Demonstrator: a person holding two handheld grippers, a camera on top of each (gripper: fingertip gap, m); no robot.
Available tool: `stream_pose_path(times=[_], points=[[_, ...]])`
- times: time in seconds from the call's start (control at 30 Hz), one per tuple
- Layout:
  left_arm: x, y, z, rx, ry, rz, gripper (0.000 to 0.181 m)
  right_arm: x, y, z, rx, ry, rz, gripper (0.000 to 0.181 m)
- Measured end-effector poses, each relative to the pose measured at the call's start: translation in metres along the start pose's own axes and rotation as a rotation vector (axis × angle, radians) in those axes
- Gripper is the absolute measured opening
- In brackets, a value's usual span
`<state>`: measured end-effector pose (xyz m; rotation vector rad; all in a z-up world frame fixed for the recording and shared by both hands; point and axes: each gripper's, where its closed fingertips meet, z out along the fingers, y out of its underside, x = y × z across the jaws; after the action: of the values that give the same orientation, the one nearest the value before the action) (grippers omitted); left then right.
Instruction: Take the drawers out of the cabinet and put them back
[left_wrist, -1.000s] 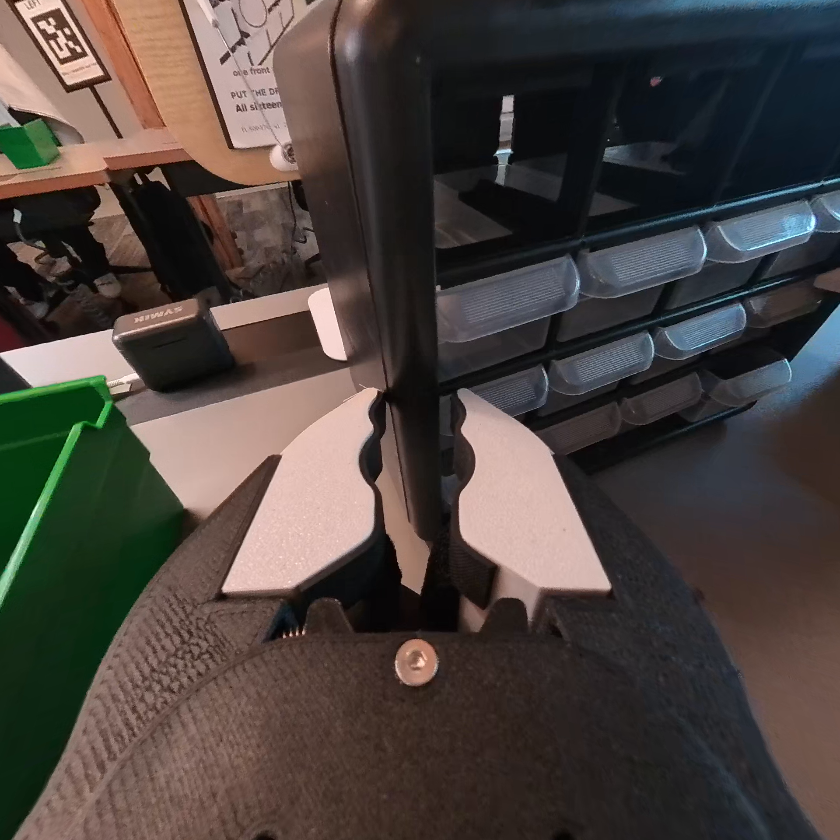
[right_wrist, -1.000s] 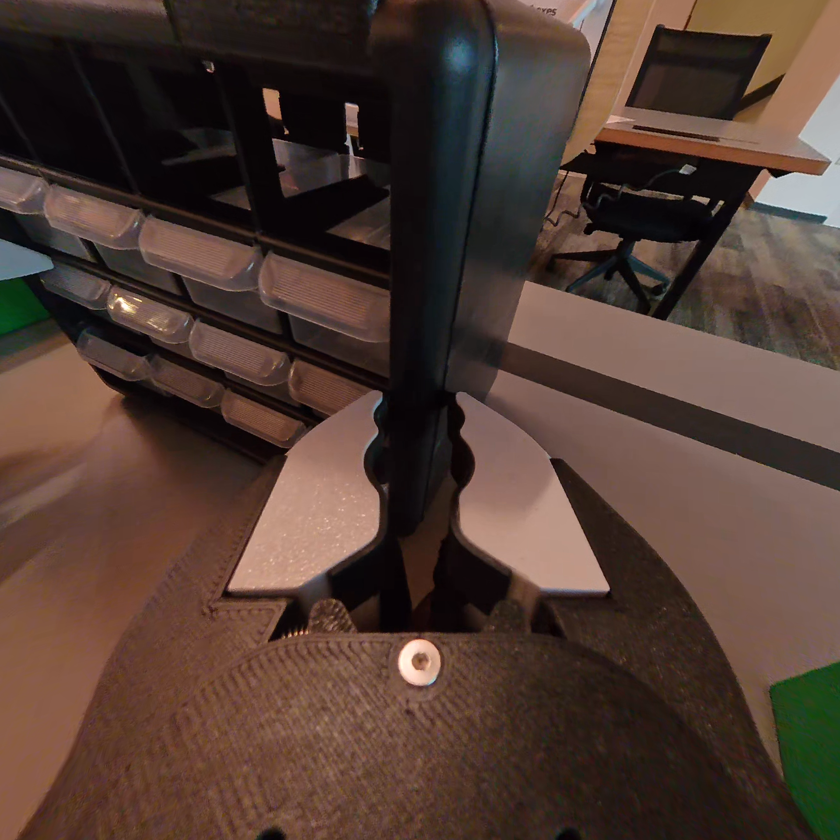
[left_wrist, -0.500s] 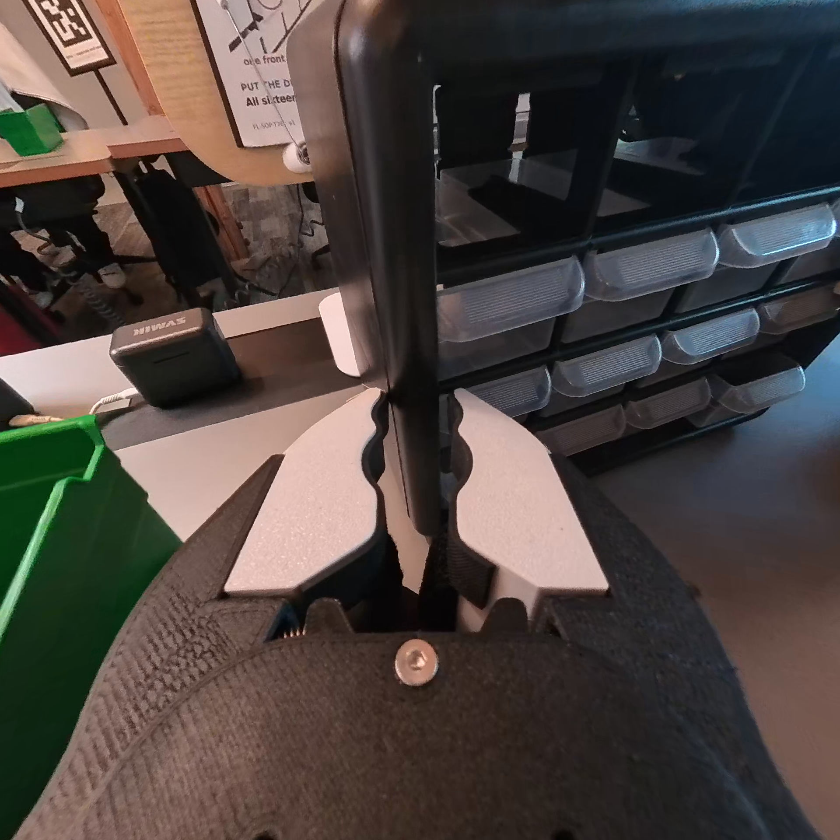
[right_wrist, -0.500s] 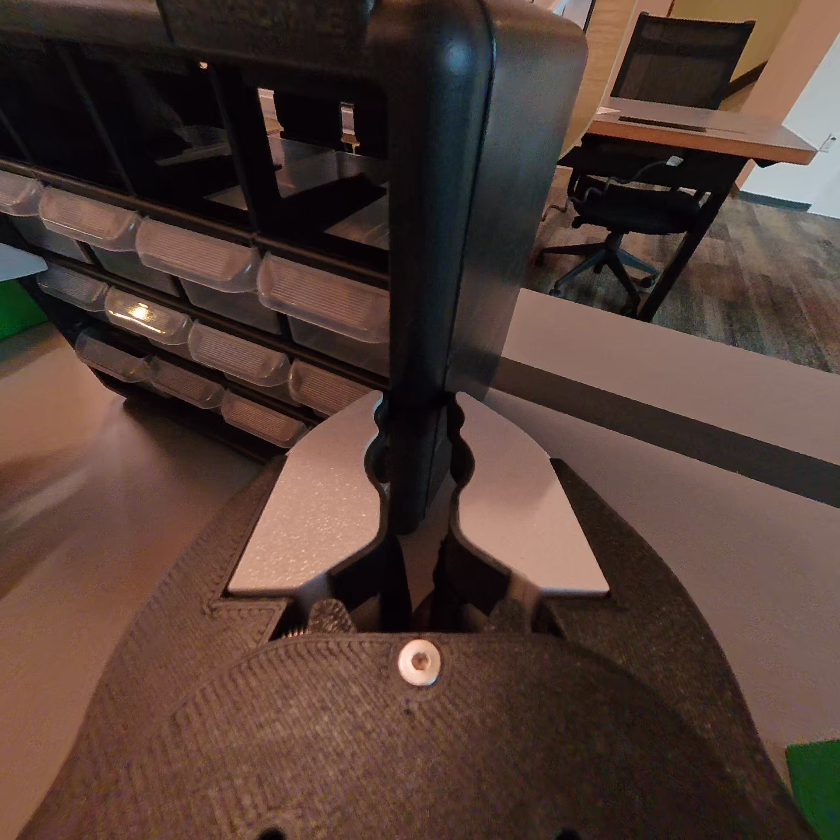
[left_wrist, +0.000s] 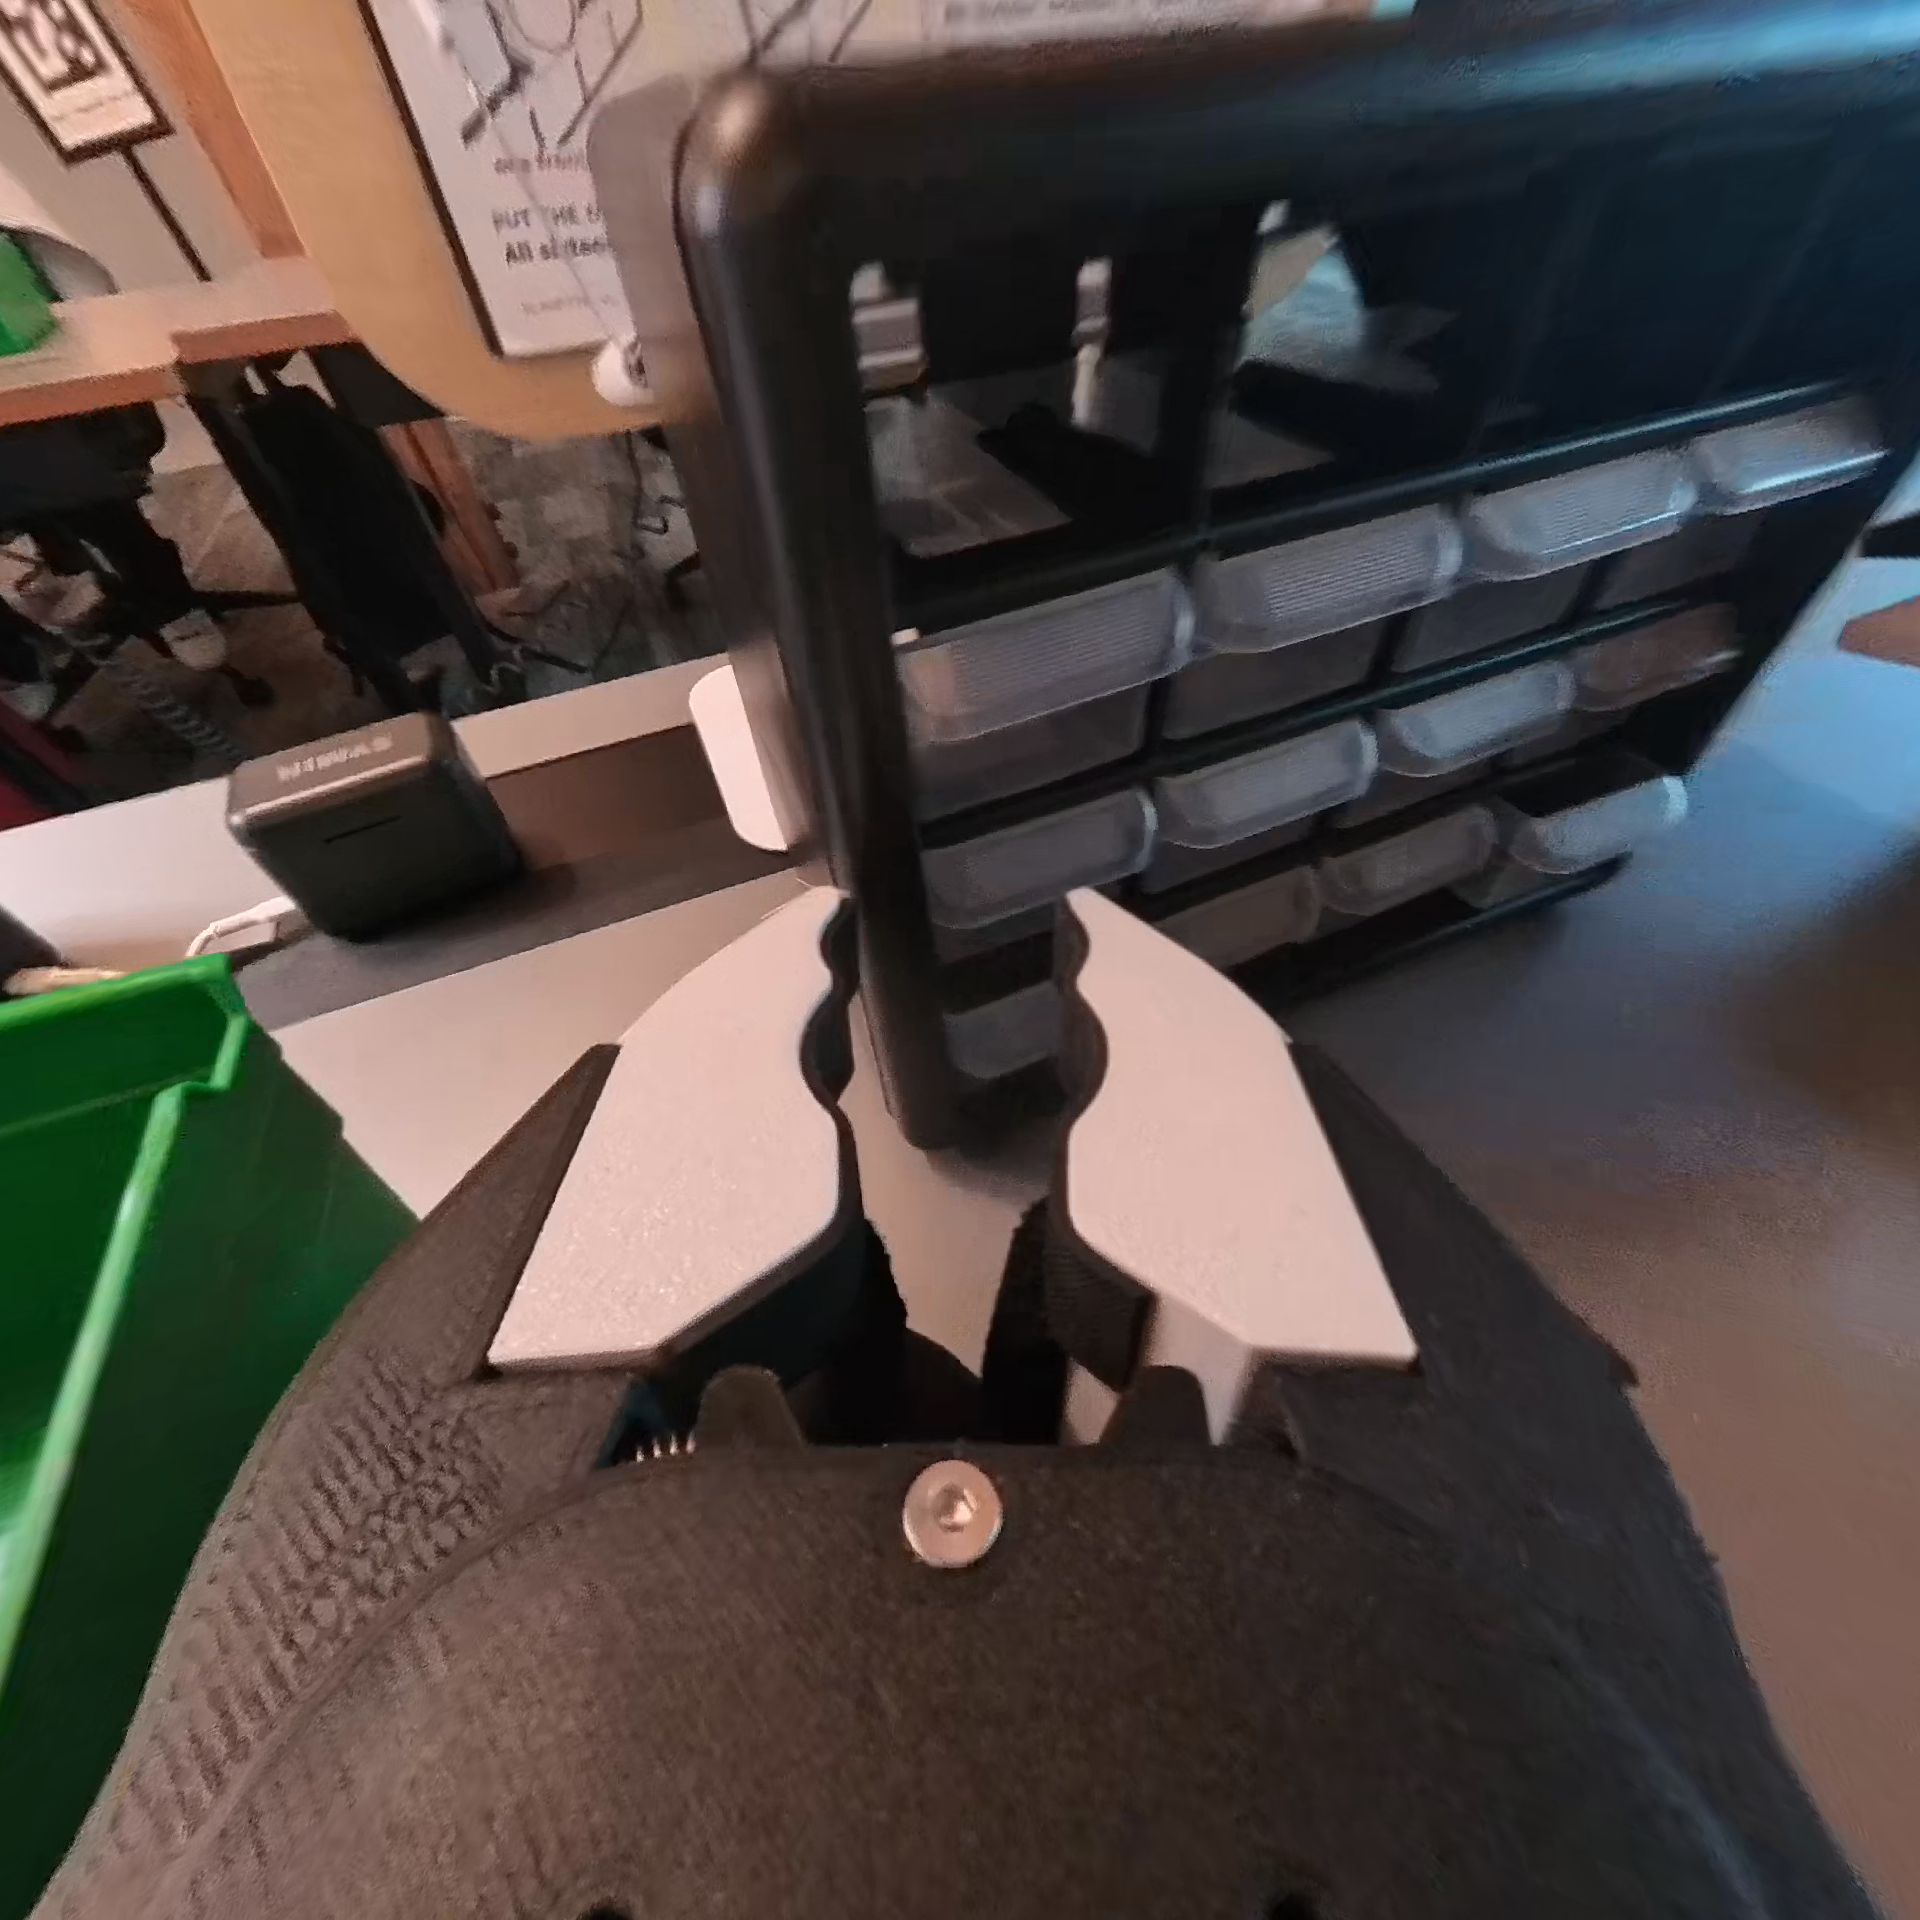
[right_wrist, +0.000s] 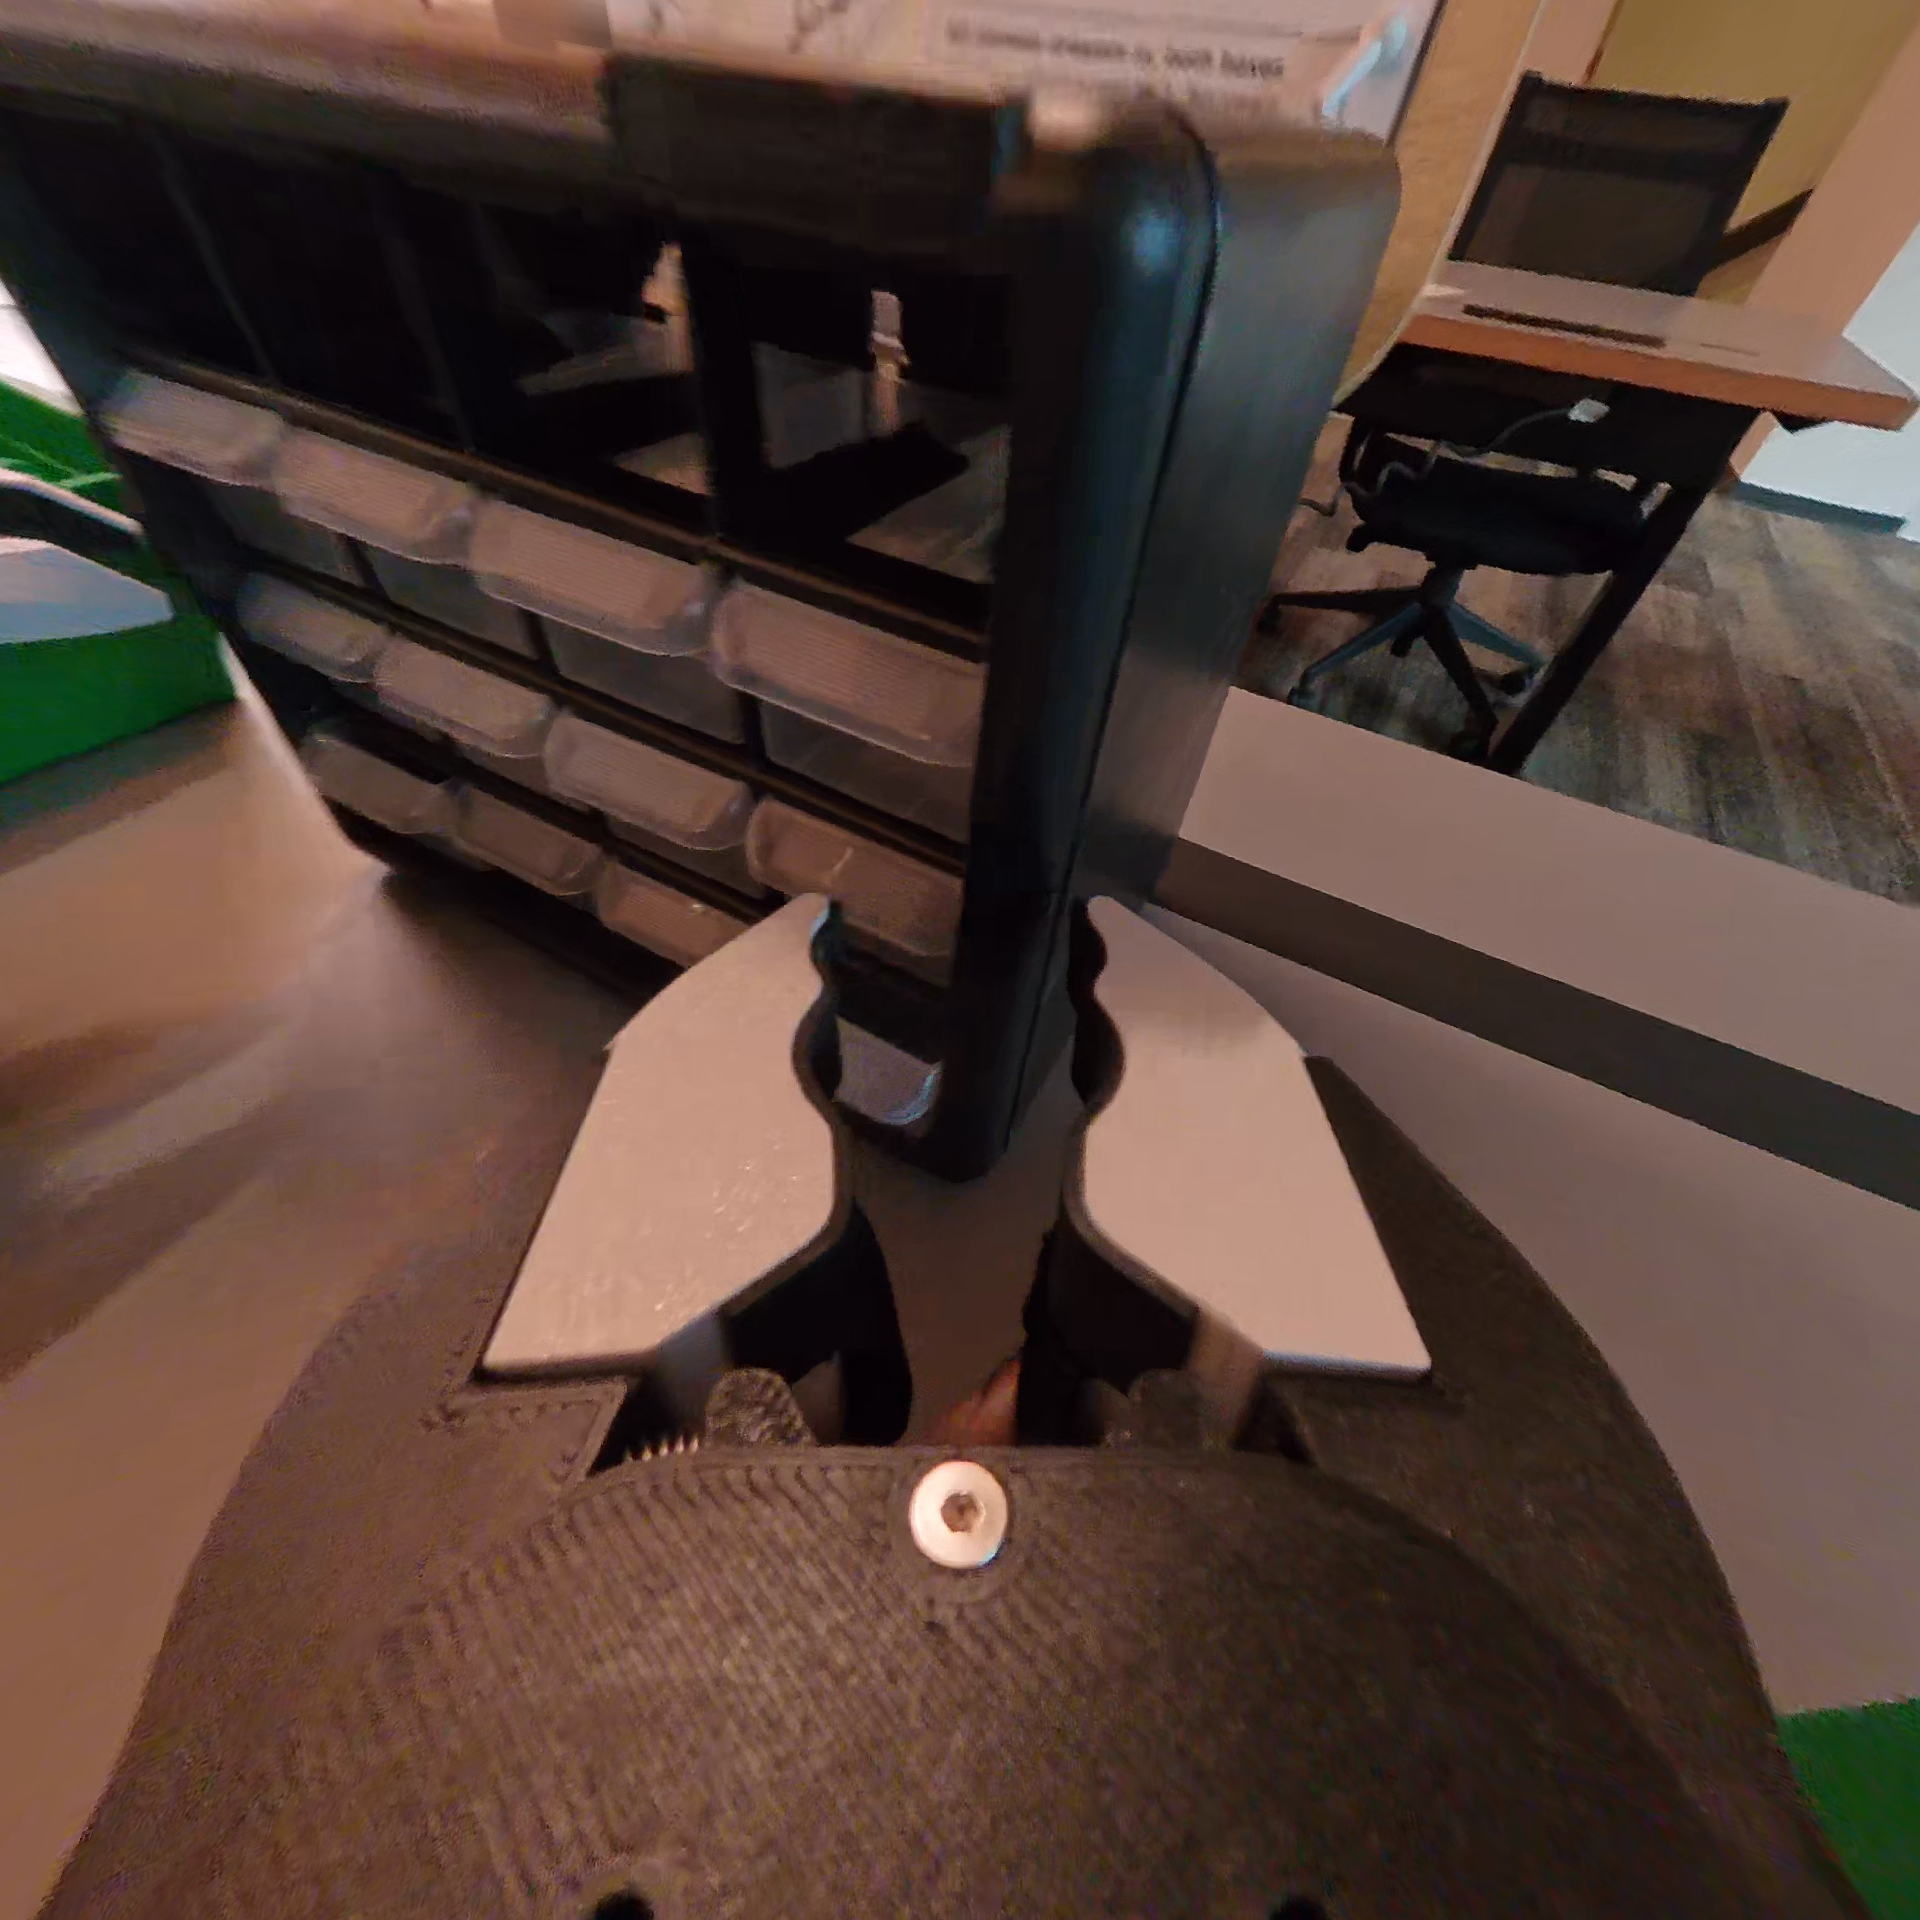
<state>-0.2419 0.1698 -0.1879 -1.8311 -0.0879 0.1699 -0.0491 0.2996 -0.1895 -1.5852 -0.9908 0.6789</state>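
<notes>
**Both grippers let go of the cabinet frame**

Change: half a second ago each gripper was clamped on a front corner post of the black cabinet (left_wrist: 1299, 343). Now the jaws of both stand apart.

- Left gripper (left_wrist: 951, 940): jaws open, straddling the cabinet's left front post low down. The post lies close against the left finger (left_wrist: 686, 1164); a clear gap shows on the other side, with the end of a bottom-row drawer visible through it.
- Right gripper (right_wrist: 956, 935): jaws open around the right front post. The post lies nearer the right finger (right_wrist: 1236, 1174); the gap is on the left.
- Both views are motion-blurred and show more of the cabinet than before, top edge included, so the grippers seem to be backing away.

Cabinet: stands on the grey desk (left_wrist: 1662, 1195), apparently upright; the tilt in the frames looks like lens effect. Top row of bays is empty, open to the room behind. Three rows of clear drawers (left_wrist: 1039, 675) below are seated in their slots.

Nearby: green bin (left_wrist: 125, 1226) just left of the left gripper; dark box (left_wrist: 364, 821) farther back on the desk. A green shape, partly hidden, sits at the left edge of the right wrist view.

Reading: cabinet positioning looks finished. With the grippers free, drawer work can go on. Whether the top-row drawers lie in the green bin is not visible.
</notes>
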Motion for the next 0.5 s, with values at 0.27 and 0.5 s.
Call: stream_pose_path(times=[0.27, 0.5], points=[[0.038, -0.010, -0.133, 0.090, 0.095, 0.061, 0.066, -0.021, 0.022, -0.133, -0.171, -0.047, -0.127, 0.091], [0.013, 0.029, -0.228, 0.070, -0.034, 0.016, 0.067, 0.059, 0.078, -0.281, -0.402, 0.376, -0.086, 0.086]])
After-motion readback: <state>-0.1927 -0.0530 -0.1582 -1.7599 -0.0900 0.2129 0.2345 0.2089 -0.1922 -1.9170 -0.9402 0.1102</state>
